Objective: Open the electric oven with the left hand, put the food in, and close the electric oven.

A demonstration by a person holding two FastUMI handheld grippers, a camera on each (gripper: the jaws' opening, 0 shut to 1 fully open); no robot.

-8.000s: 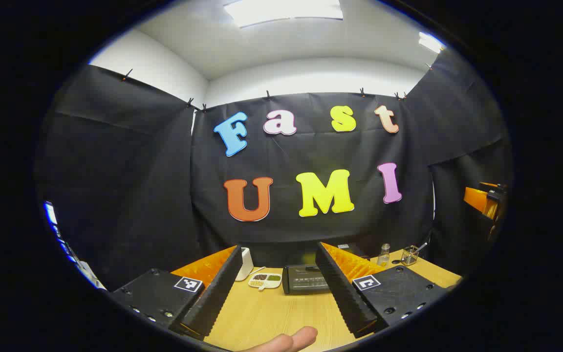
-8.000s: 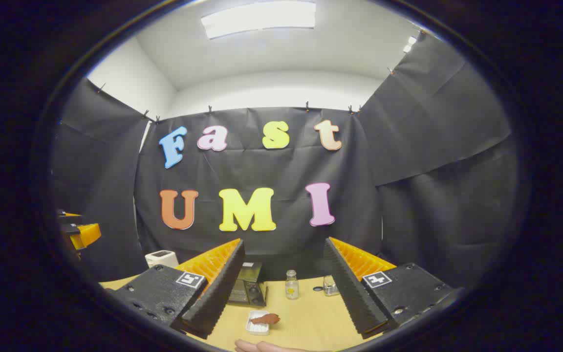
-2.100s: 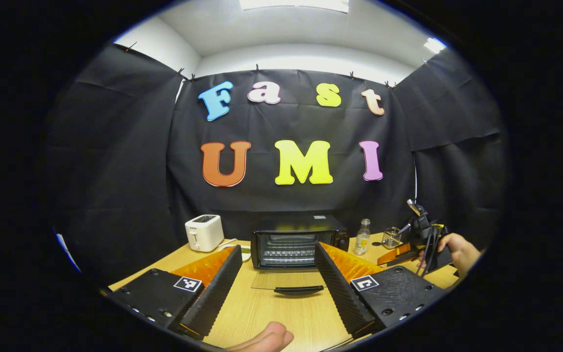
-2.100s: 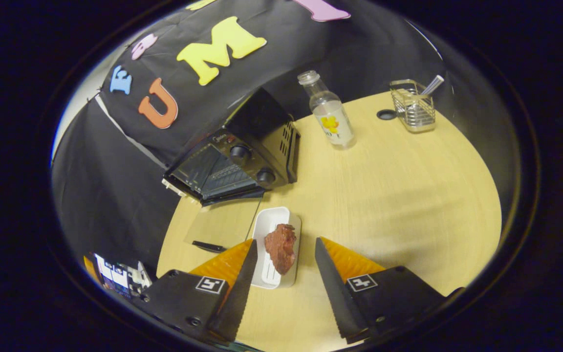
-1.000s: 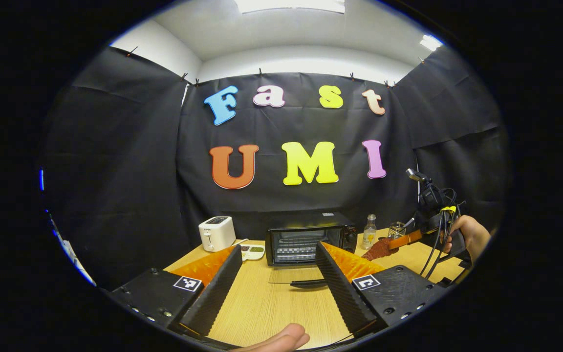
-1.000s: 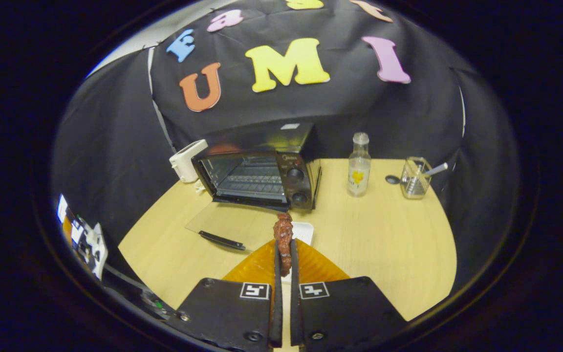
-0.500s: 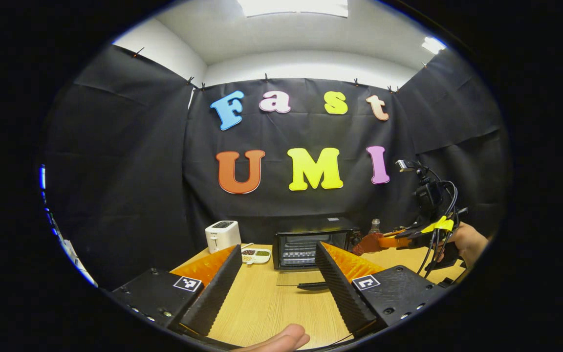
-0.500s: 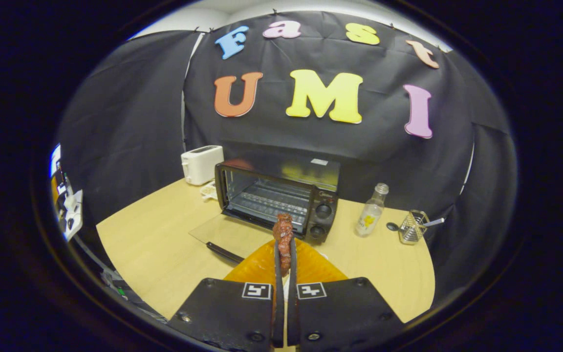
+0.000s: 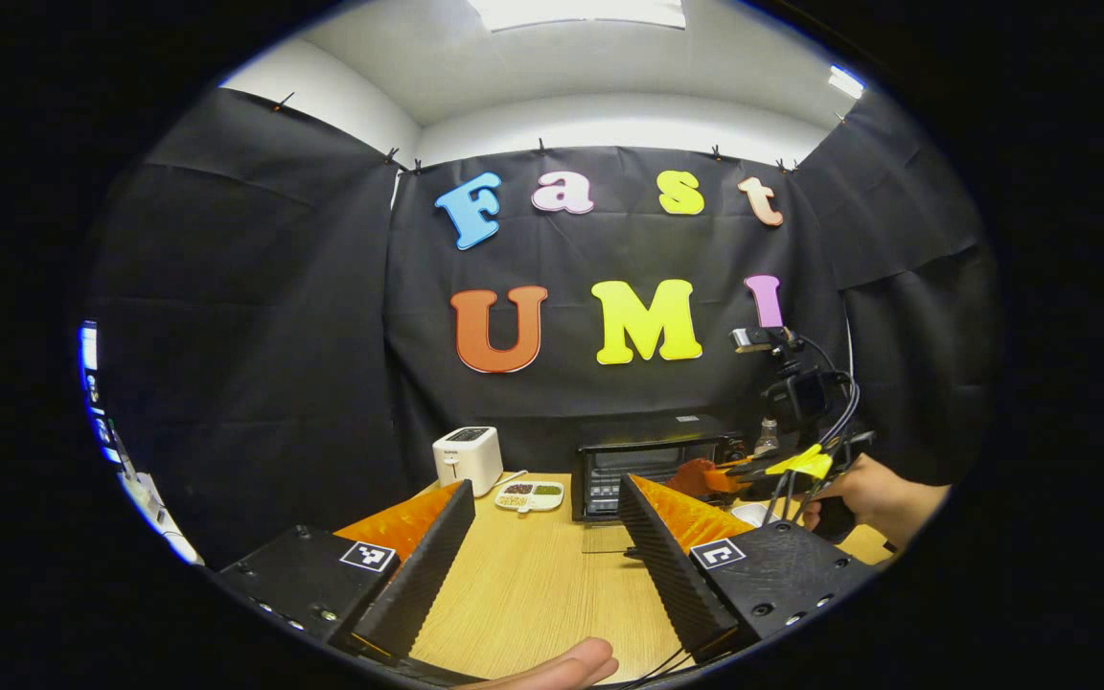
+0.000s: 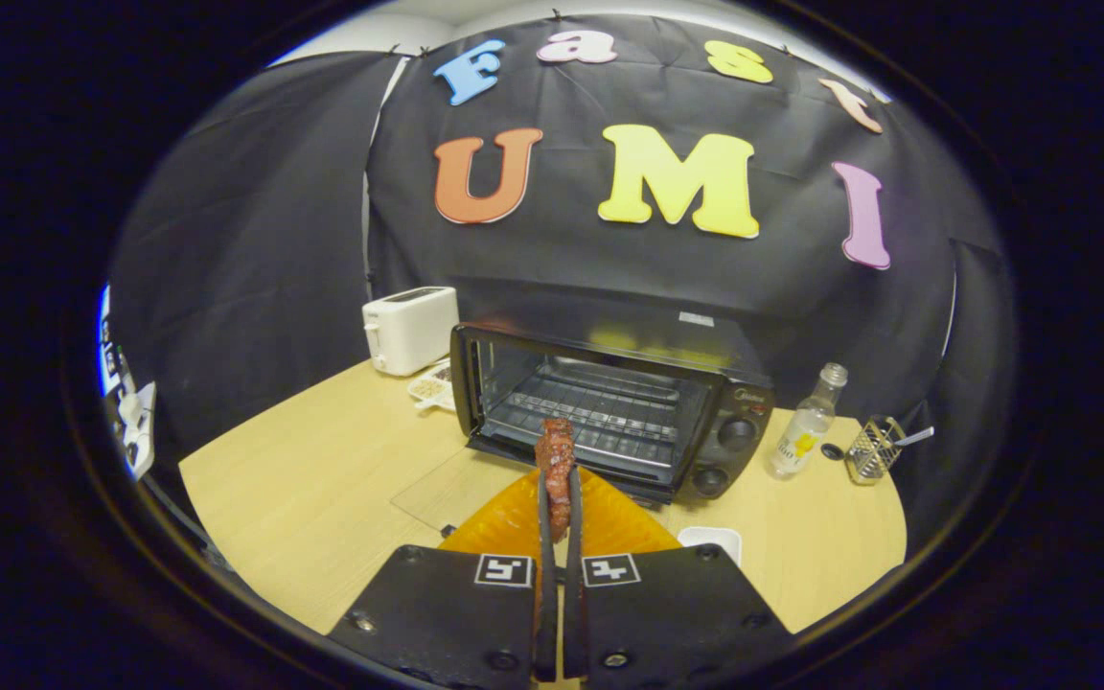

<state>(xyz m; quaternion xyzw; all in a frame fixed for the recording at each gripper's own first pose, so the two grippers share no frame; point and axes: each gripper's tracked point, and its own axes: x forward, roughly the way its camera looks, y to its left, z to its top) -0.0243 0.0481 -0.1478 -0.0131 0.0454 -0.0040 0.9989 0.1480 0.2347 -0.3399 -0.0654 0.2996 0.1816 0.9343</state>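
Here the right gripper (image 10: 557, 498) pinches a reddish-brown piece of food (image 10: 554, 458) between its two fingers, which are pressed nearly together on it, so that the upper end of the piece stands up above the fingertips. In the right gripper view the food hangs just in front of the electric oven (image 10: 609, 407), whose glass door (image 10: 461, 491) lies folded down flat over the wooden surface (image 10: 322, 498) and whose wire rack (image 10: 609, 417) shows inside the open cavity. Two knobs sit on the oven's right panel. To the right of the oven stand a small clear bottle (image 10: 801, 422) and, farther right, a wire holder (image 10: 873, 448) with a utensil in it; a white tray (image 10: 710, 540) lies on the surface just right of the gripper's fingers. A white toaster (image 10: 408, 329) stands to the left of the oven, with a small divided dish (image 10: 430, 386) between them (its contents are too small to tell here). In the left gripper view the left gripper (image 9: 542, 551) is held low over the near part of the surface, its fingers spread wide with nothing between them, well apart from the oven (image 9: 653, 460). Farther off on the right of that view, a hand (image 9: 873, 494) holds the right gripper (image 9: 734, 474) with the food (image 9: 691, 474) at the oven's front.
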